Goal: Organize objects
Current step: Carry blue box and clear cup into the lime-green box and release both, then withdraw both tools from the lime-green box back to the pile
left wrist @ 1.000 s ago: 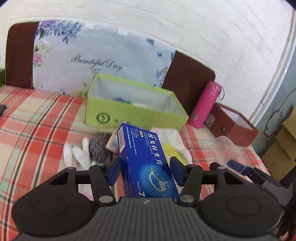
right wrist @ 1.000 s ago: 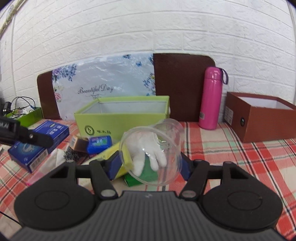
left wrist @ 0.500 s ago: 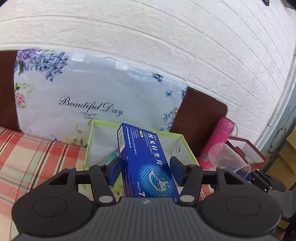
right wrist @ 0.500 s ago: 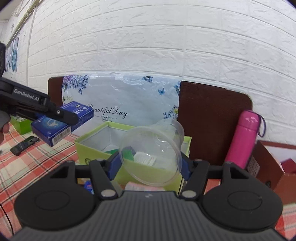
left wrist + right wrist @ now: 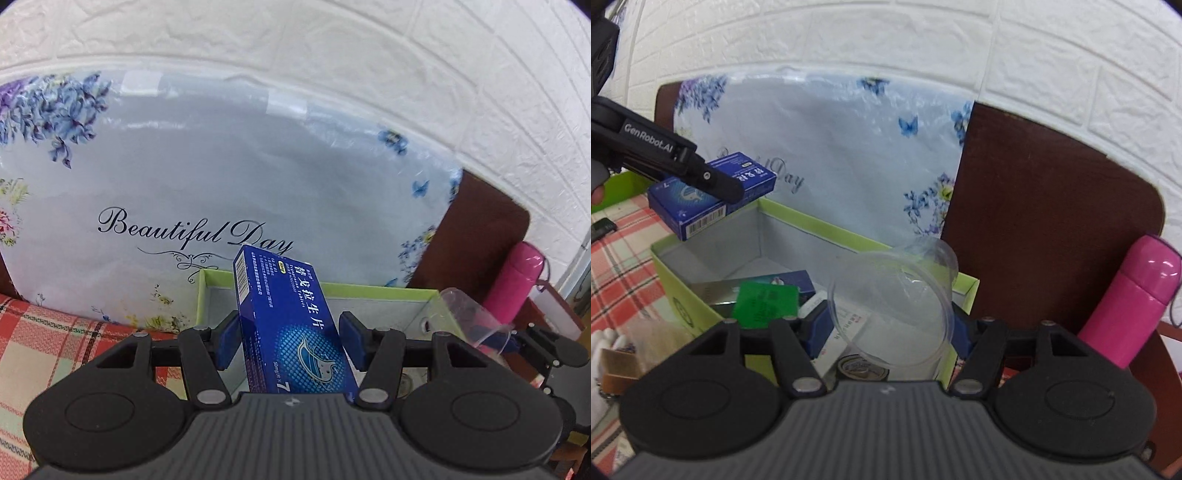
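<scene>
Left gripper (image 5: 288, 341): clamped on a blue medicine box (image 5: 291, 332), lower centre of the left wrist view, held above the green box (image 5: 369, 290).
Right gripper (image 5: 890, 326): holds a clear plastic cup (image 5: 890, 314) on its side, lower centre of the right wrist view, over the green box's right end.
Green box: open, with small packets inside, centre frame.
Behind: floral bag (image 5: 221, 166), pink bottle (image 5: 1134, 302) at right.
Surface: red checked cloth (image 5: 55, 339), lower left.

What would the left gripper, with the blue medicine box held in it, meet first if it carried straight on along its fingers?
Probably the far inner wall of the green box: the left gripper points slightly downward over it, with its blue medicine box leading. Depth is uncertain; it might clear the rim and reach the floral board behind.
</scene>
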`<state>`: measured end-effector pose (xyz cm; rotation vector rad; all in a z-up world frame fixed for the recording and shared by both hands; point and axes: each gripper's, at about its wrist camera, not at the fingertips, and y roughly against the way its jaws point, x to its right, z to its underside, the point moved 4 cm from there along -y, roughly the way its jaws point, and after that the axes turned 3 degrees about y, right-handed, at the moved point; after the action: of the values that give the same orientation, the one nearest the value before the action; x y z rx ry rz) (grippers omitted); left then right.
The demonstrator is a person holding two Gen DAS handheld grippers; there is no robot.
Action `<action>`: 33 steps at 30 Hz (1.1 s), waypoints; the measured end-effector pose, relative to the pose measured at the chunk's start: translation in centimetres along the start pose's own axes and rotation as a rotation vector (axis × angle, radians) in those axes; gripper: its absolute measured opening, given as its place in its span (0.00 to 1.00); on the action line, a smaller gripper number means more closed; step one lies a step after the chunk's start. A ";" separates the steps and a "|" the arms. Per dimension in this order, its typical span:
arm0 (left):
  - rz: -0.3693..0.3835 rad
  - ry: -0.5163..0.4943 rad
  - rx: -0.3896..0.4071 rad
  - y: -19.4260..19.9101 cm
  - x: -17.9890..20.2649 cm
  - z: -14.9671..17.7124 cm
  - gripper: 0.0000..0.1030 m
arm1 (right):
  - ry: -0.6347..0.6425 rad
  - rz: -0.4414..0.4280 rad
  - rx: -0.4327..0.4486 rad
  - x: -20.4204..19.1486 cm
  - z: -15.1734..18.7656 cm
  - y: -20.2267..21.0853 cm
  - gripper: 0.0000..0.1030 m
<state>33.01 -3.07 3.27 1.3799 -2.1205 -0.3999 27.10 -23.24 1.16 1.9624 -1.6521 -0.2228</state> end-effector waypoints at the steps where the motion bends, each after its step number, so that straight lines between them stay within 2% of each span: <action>1: -0.002 0.003 -0.006 -0.5 -0.3 0.1 0.58 | 0.002 0.001 -0.009 0.0 0.1 -0.5 0.62; 4: -0.004 0.024 -0.003 -1.4 -1.1 0.4 0.59 | -0.001 0.001 -0.039 0.2 0.6 -2.0 0.66; 6: -0.017 0.037 -0.002 -1.9 -1.5 0.4 0.79 | 0.002 -0.013 -0.045 0.1 1.1 -2.6 0.78; 8: -0.039 0.037 0.004 -2.0 -1.7 0.5 0.81 | 0.012 -0.028 -0.040 -0.4 1.5 -2.7 0.86; 9: -0.037 0.032 0.006 -1.9 -1.6 0.5 0.81 | 0.018 -0.021 -0.030 -0.7 1.4 -2.7 0.96; 10: -0.038 0.032 0.005 -1.8 -1.7 0.5 0.81 | 0.027 -0.011 -0.024 -0.9 1.4 -2.6 1.00; 13: -0.041 0.044 -0.003 -1.4 -1.7 0.5 0.81 | 0.050 0.022 -0.008 -1.1 1.5 -2.1 1.00; 22: -0.053 0.078 -0.005 0.5 -1.7 0.6 0.81 | -0.019 0.044 0.004 0.3 1.2 0.4 1.00; 33: -0.094 0.097 0.007 6.4 0.3 2.8 0.81 | -0.169 0.024 0.115 -0.1 1.2 8.1 1.00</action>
<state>26.48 -0.81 4.56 1.4766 -1.9864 -0.3561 19.57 -24.19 4.23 2.0554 -1.8316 -0.2985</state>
